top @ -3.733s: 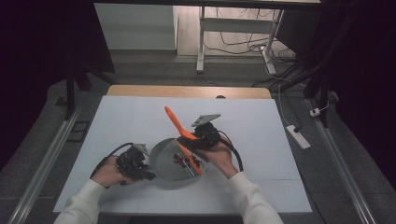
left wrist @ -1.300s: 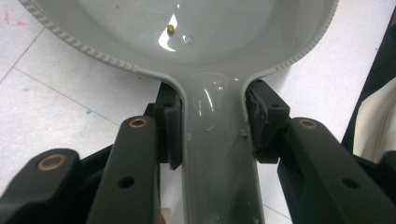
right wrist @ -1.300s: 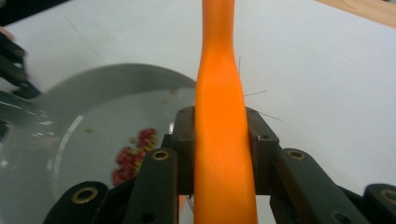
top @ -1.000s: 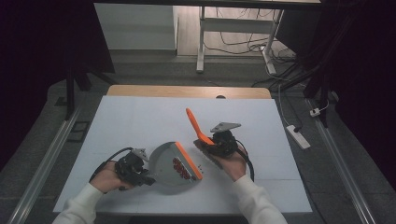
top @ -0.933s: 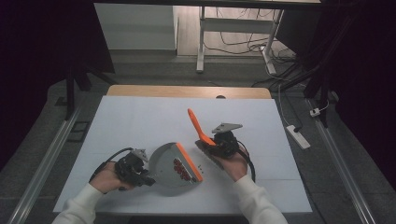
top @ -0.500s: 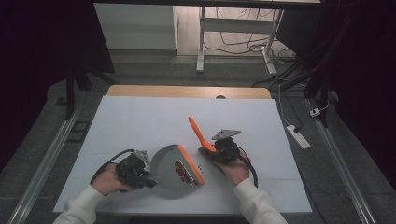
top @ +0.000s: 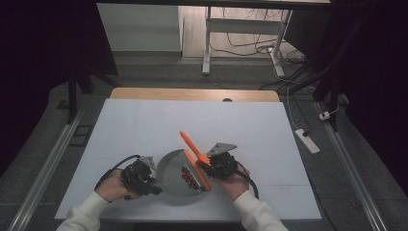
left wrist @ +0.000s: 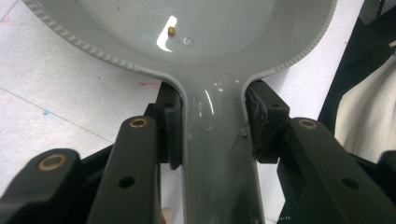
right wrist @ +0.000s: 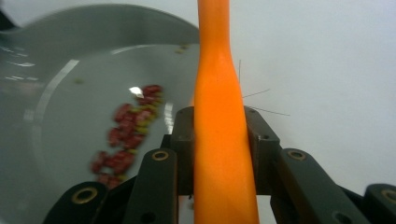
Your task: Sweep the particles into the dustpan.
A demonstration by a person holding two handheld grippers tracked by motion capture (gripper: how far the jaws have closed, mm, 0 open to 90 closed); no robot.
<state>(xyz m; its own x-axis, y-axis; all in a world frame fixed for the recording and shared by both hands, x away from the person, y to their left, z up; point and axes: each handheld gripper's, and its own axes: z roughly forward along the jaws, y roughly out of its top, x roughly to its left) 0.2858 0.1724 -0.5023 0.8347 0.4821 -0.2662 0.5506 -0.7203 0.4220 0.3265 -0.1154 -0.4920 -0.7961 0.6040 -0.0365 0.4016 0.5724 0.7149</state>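
Sweeping beans across the pan with 2 claws clamped

My left gripper (top: 140, 176) pinches the grey pan (top: 173, 169) handle on the white table (top: 144, 125); my right gripper (top: 219, 166), clamping the orange brush (right wrist: 219, 116), has dropped nearer the red beans (top: 188, 175), so they're being gathered.

the white table top (top: 144, 130) has a strip of bare wood (top: 192, 94) along its far edge. a white power strip (top: 306, 140) lies on the grey floor to the right of the table. beyond the table stands a pale cabinet (top: 139, 26), and next to it a white metal frame leg (top: 208, 38) with loose cables (top: 250, 45) trailing across the floor.
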